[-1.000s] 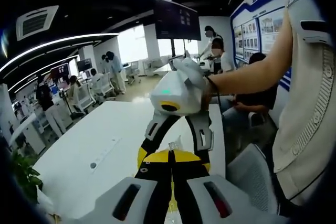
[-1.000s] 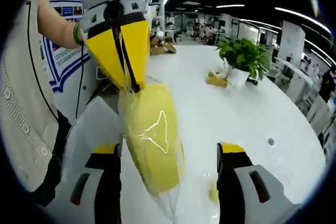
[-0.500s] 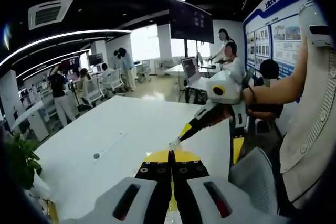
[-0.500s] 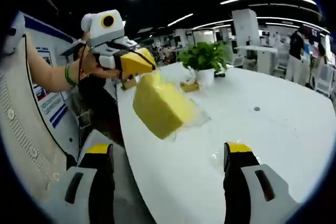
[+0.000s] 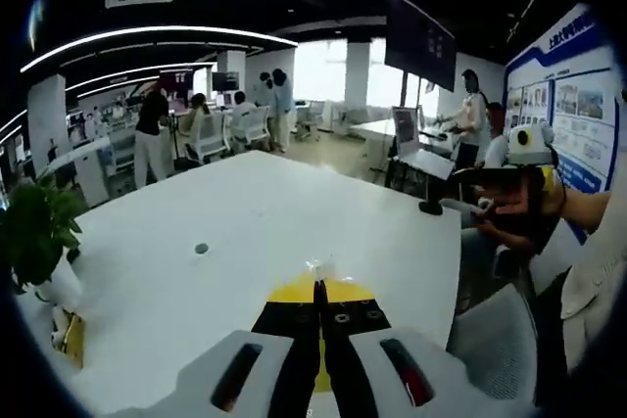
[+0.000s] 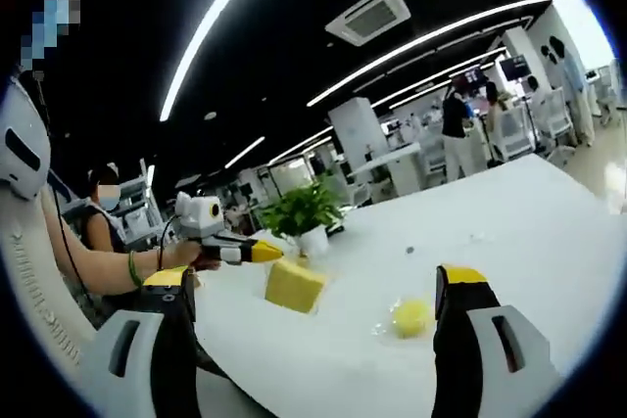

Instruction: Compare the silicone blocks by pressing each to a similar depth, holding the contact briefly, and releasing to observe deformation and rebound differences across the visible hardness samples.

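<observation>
Left gripper pinching the bagged yellow block's wrapping; right gripper standing wide apart.

In the left gripper view the fingers are pressed together on a clear plastic edge; the right gripper view shows the block hanging from them over the white surface, a smaller yellow sample lying nearby. The block looks light and soft, its wrapping probably slippery; pressing its broad flat face seems surer than gripping film.

the right gripper has backed well away from the bagged yellow block.
</observation>
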